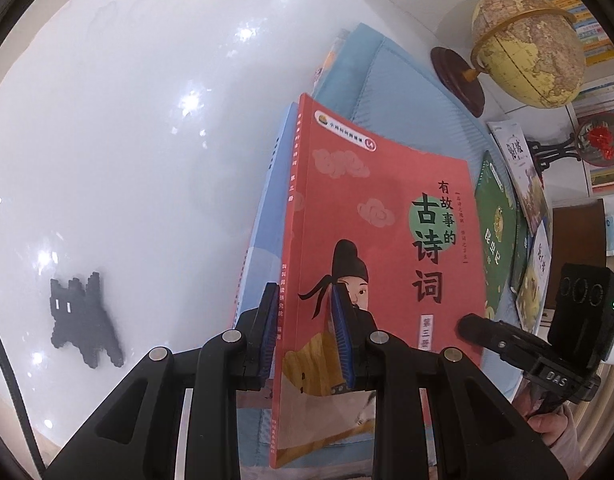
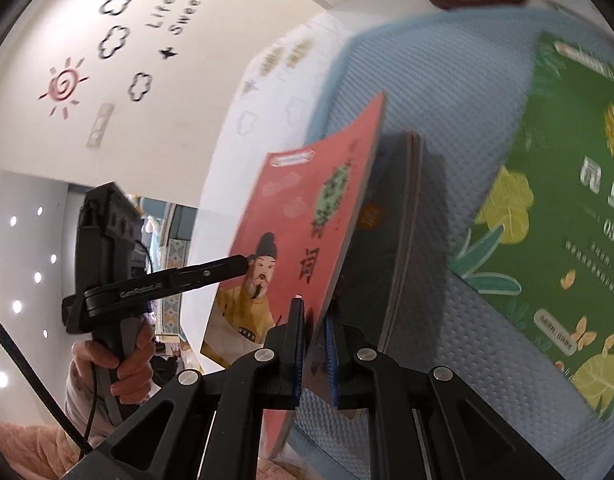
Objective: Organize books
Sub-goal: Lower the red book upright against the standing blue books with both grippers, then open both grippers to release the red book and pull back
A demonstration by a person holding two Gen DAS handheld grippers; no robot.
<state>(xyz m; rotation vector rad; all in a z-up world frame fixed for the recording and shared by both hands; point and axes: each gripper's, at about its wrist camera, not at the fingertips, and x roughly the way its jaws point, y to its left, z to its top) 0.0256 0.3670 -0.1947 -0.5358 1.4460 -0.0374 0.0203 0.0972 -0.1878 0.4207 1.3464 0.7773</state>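
- My left tool [image 1: 305, 336] is clenched on the spine edge of the red poetry book [image 1: 371, 240], which stands upright on edge.
- My right tool [image 2: 313, 344] grips the same red poetry book by its other edge, at about 3 o'clock from the left.
- The book stands over the blue mat [image 1: 411, 92].
- A green book [image 2: 555, 216] lies flat on the mat at 2 o'clock.
- On the white surface [image 1: 139, 120], a black cat figure [image 1: 81, 316] sits at 9 o'clock.
- Farthest, a globe [image 1: 527, 44] at 1 o'clock.
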